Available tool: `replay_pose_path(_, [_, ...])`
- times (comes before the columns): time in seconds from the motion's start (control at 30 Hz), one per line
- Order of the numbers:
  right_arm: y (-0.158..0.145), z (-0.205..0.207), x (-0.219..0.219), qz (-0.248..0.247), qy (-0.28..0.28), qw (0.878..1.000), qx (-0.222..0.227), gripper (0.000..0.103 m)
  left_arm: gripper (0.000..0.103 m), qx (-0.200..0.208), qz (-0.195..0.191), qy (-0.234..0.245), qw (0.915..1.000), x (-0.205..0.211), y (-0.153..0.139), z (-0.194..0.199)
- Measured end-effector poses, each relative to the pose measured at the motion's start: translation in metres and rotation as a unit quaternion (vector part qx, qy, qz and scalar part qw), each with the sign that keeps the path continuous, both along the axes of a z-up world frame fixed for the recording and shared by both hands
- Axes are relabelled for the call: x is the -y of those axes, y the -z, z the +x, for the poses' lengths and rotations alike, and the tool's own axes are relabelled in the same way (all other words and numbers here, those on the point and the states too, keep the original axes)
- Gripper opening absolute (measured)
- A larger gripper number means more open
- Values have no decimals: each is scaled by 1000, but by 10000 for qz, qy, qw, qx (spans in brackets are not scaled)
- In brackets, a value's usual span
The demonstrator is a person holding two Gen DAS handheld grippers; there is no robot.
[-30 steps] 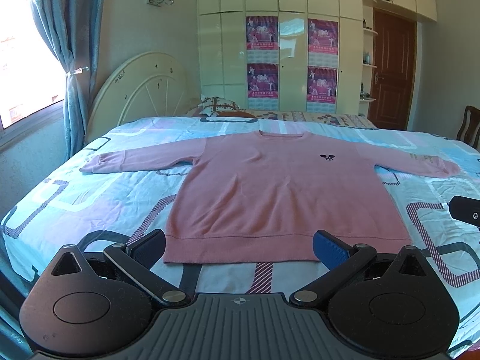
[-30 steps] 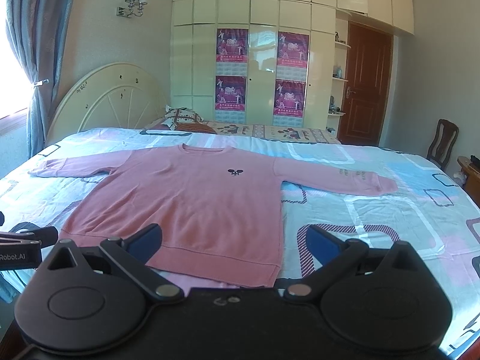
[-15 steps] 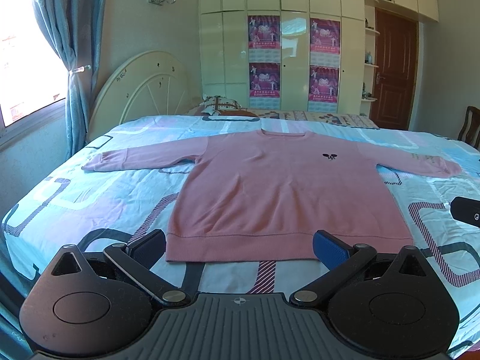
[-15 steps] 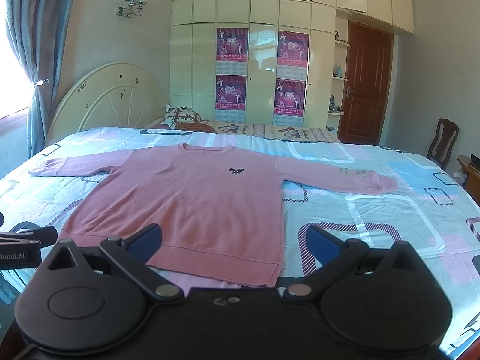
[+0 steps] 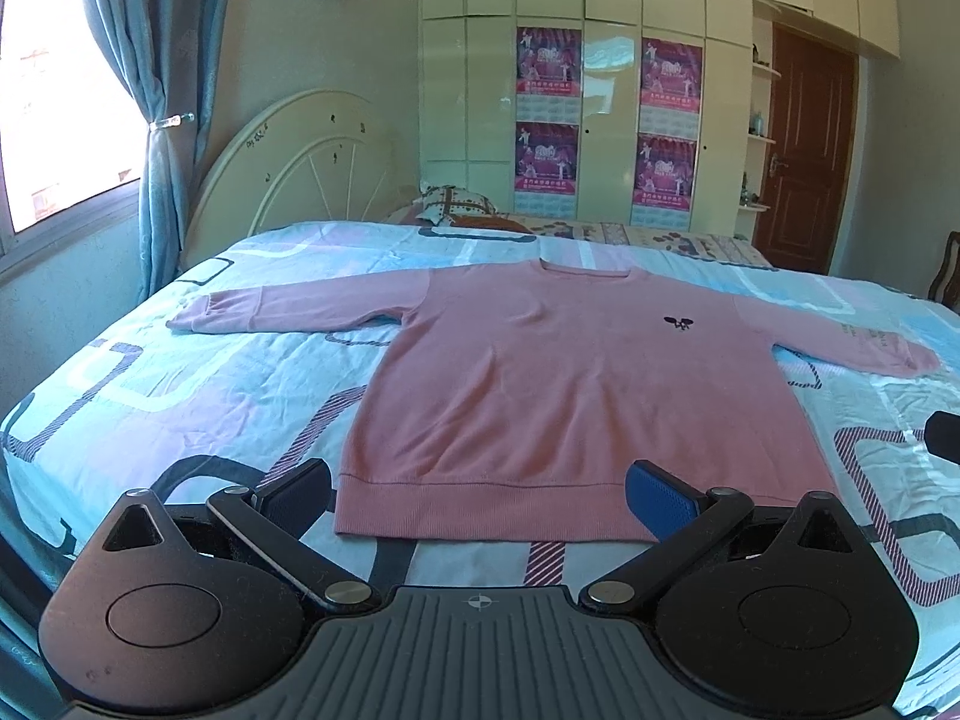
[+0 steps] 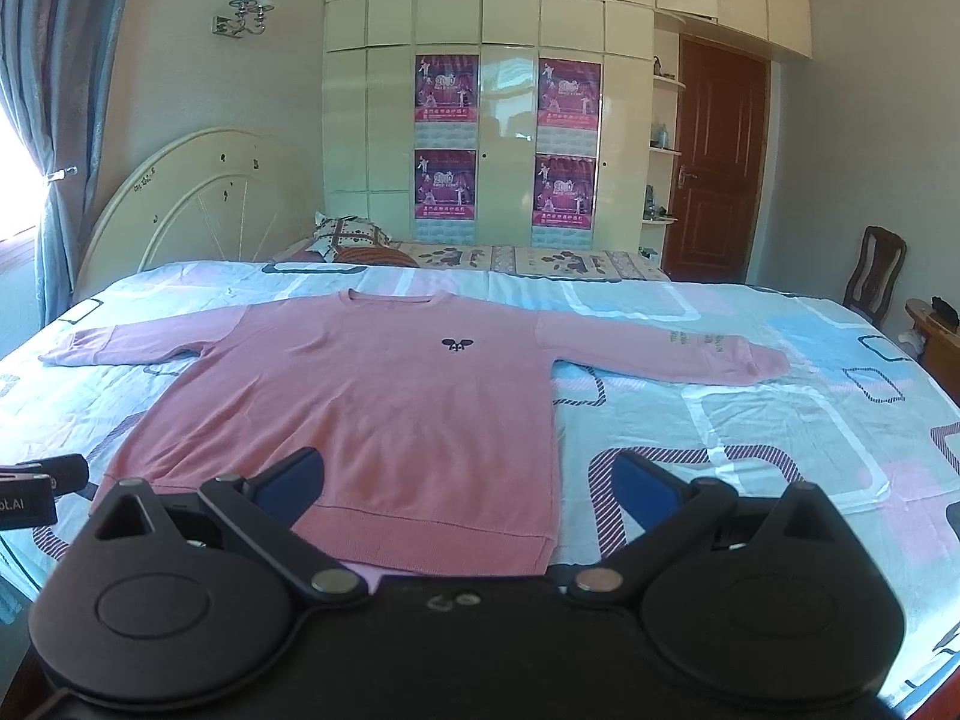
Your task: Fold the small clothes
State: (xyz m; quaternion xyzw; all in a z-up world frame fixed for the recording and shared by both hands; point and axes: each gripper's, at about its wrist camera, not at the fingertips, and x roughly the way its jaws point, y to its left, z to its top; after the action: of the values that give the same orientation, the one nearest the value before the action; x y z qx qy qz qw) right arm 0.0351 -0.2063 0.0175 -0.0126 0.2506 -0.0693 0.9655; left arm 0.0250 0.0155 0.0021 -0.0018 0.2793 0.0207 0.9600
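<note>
A pink long-sleeved sweater (image 5: 570,378) lies flat and face up on the bed, both sleeves spread out sideways, hem toward me; it also shows in the right wrist view (image 6: 372,408). My left gripper (image 5: 477,495) is open and empty, held just above the hem near the bed's front edge. My right gripper (image 6: 468,486) is open and empty, over the hem's right corner. The tip of the right gripper (image 5: 942,435) shows at the right edge of the left wrist view.
The bed (image 5: 150,384) has a light blue and pink patterned sheet, a round cream headboard (image 5: 294,168) at the left and pillows (image 6: 348,237) at the far side. A wardrobe, a brown door (image 6: 714,162) and a chair (image 6: 873,270) stand beyond.
Both grippers have drifted slightly; the sweater sits a little further right in the left wrist view. Both jaws stay open and the sweater has not moved.
</note>
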Motion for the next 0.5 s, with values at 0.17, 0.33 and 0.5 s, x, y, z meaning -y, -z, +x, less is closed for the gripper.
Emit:
replay_pose_path(0.17, [2, 20, 0, 6, 114, 9999, 42, 102, 103, -30, -366, 180, 9992, -6, -1, 30])
replay_pose_path(0.33, [5, 45, 0, -6, 273, 9996, 65, 102, 103, 133, -410, 319, 9986, -9, 1, 56])
replay_pose_path(0.5, [8, 72, 2, 33, 461, 9989, 118, 102, 103, 56, -516, 556, 9971, -13, 5, 90])
